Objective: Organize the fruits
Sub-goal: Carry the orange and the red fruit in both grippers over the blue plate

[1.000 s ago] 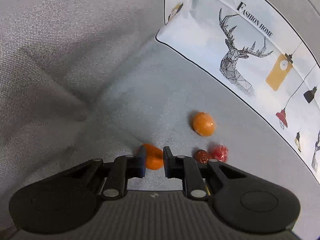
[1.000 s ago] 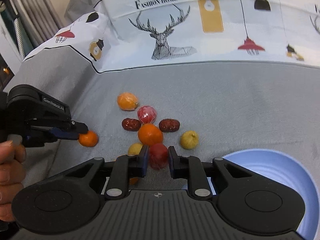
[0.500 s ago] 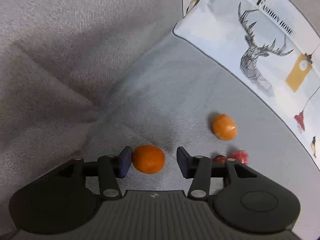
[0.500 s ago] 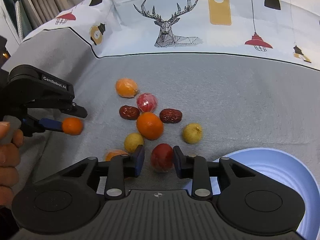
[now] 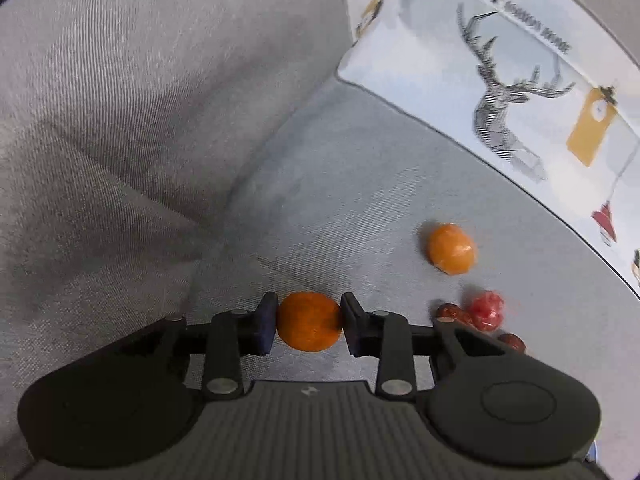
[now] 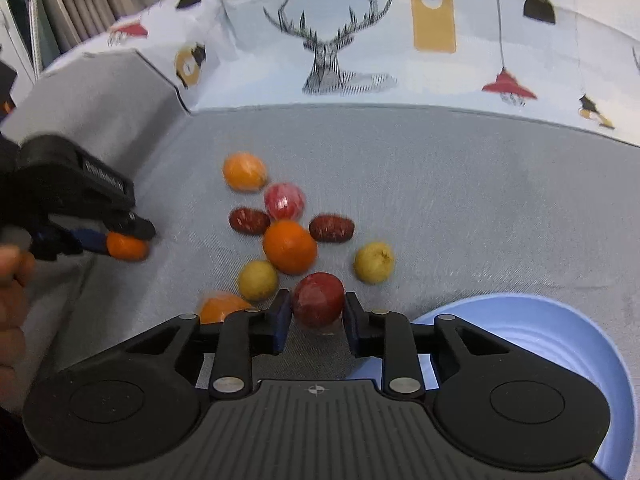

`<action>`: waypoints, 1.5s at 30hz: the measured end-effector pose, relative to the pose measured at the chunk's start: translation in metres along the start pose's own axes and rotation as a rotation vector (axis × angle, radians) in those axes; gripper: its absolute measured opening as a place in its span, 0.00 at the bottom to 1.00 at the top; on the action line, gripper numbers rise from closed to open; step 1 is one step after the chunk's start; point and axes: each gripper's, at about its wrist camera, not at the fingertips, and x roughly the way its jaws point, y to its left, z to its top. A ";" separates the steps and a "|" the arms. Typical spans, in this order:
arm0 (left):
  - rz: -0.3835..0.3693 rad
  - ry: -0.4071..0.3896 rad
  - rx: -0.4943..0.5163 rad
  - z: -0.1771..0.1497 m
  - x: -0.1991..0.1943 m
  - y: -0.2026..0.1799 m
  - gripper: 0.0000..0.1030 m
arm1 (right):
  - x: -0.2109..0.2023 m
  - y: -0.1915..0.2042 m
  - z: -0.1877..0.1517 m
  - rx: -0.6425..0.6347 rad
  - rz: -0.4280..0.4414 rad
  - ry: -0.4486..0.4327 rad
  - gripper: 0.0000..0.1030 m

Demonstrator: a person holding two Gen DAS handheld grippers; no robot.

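Altogether: four oranges (image 6: 289, 246), two dates (image 6: 331, 228), one bowl (image 6: 560, 332)

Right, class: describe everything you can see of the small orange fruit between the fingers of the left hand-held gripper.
The small orange fruit is round, slightly flattened, with a matte, finely pitted peel, like a mandarin. It sits between the blue pads of the left hand-held gripper, whose jaws are closing; both pads appear to touch its sides. Below it lies the grey sofa cushion; whether it rests on that is unclear. It sits apart from the other fruit, near the sofa's corner.
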 end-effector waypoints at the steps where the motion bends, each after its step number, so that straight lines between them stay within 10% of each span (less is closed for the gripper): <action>1: -0.009 -0.013 0.011 -0.001 -0.004 -0.001 0.36 | -0.007 0.001 0.002 0.003 -0.001 -0.015 0.28; 16: -0.238 -0.224 0.209 -0.041 -0.080 -0.038 0.36 | -0.136 -0.031 0.013 -0.009 -0.094 -0.202 0.28; 45: -0.361 -0.264 0.577 -0.114 -0.073 -0.110 0.36 | -0.129 -0.109 -0.028 0.054 -0.180 -0.134 0.28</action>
